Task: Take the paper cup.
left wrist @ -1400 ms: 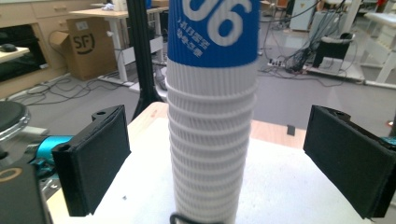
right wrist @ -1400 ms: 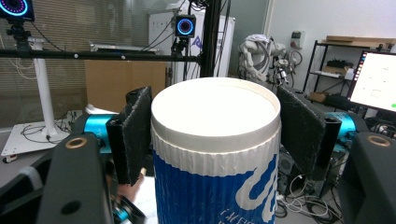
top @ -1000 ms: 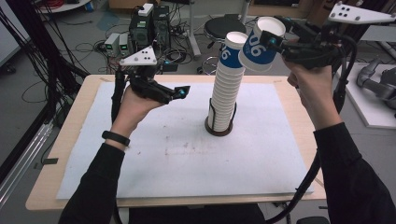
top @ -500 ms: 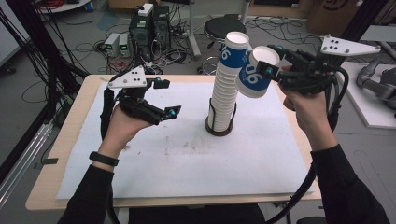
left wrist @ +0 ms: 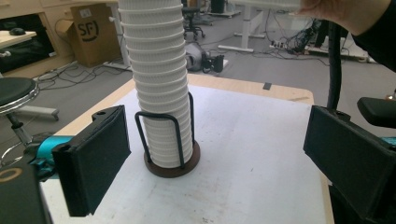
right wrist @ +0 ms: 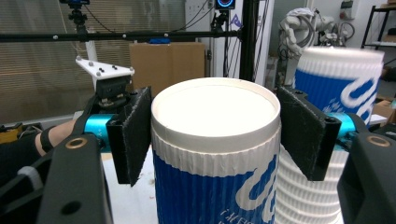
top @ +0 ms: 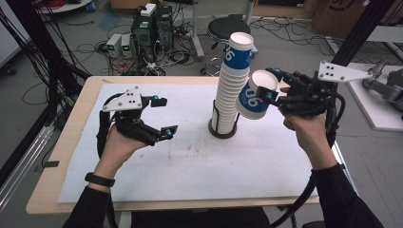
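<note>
A tall stack of white and blue paper cups [top: 230,85] stands in a black wire holder [top: 223,128] at the middle of the table. My right gripper [top: 272,84] is shut on a single blue and white cup [top: 254,97], tilted, in the air just right of the stack. In the right gripper view the pads [right wrist: 133,135] press both sides of this cup [right wrist: 215,158], and the stack [right wrist: 336,93] rises behind it. My left gripper [top: 166,116] is open over the mat, left of the stack. In the left gripper view, the stack [left wrist: 161,93] shows between its spread jaws.
A white mat [top: 199,156] covers the wooden table [top: 52,190]. Behind the table, computer cases [top: 152,23], cables and a black stool [top: 230,26] stand on the floor. A black frame post [top: 356,33] and a white side table [top: 380,104] are at the right.
My right gripper has brought the cup down from above the stack's top to beside its upper part. My left gripper has moved nearer to the person, still open.
</note>
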Motion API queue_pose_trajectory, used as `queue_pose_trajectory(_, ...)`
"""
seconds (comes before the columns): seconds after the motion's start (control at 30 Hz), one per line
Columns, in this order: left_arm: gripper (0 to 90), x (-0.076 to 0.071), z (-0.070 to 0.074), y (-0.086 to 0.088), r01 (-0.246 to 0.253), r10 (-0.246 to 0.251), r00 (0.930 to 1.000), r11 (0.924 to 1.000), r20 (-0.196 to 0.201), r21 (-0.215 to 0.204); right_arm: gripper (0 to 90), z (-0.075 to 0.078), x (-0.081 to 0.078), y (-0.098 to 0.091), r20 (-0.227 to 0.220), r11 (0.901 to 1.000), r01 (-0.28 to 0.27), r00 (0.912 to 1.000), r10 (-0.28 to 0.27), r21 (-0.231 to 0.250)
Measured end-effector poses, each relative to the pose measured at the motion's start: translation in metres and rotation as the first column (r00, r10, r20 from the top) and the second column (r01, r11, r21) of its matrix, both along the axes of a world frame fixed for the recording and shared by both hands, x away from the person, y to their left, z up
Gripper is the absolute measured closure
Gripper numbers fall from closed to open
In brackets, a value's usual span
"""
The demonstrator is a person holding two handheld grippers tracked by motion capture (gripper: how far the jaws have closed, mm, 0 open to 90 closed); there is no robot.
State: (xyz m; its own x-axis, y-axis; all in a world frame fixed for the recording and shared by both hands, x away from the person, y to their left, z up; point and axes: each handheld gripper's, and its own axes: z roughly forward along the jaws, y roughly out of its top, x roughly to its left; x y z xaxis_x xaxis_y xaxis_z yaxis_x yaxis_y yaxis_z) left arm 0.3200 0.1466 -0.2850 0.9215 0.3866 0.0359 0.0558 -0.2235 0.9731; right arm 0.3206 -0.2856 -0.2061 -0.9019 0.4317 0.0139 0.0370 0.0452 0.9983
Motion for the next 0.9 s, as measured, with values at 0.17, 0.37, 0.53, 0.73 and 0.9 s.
queue_pose_trajectory(0.17,7.1,-0.004,-0.007,0.005,0.0,0.0,1.0,1.0,-0.006,-0.007,31.1,-0.016,-0.003,0.001,-0.011,0.9999,-0.009,0.9999,0.008,-0.012)
queue_pose_trajectory(0.37,7.0,-0.006,-0.019,0.012,-0.005,0.005,1.0,0.9999,-0.008,-0.012,31.1,-0.033,-0.007,0.001,-0.03,0.9998,-0.011,0.9995,0.011,-0.016)
queue_pose_trajectory(0.53,7.1,-0.004,-0.027,0.016,-0.016,0.016,0.9997,0.9999,-0.021,0.001,31.1,-0.045,-0.009,-0.002,-0.046,0.9998,-0.013,0.9989,0.013,-0.013)
queue_pose_trajectory(0.73,7.1,-0.004,-0.034,0.02,-0.02,0.02,0.9991,0.9998,-0.037,-0.001,31.0,-0.059,-0.009,-0.005,-0.062,1.0,0.001,0.9981,-0.001,-0.002)
queue_pose_trajectory(0.9,7.1,-0.003,-0.037,0.023,-0.021,0.02,0.9988,0.9998,-0.045,-0.006,31.1,-0.073,-0.008,-0.008,-0.085,1.0,0.005,0.9963,-0.005,0.0)
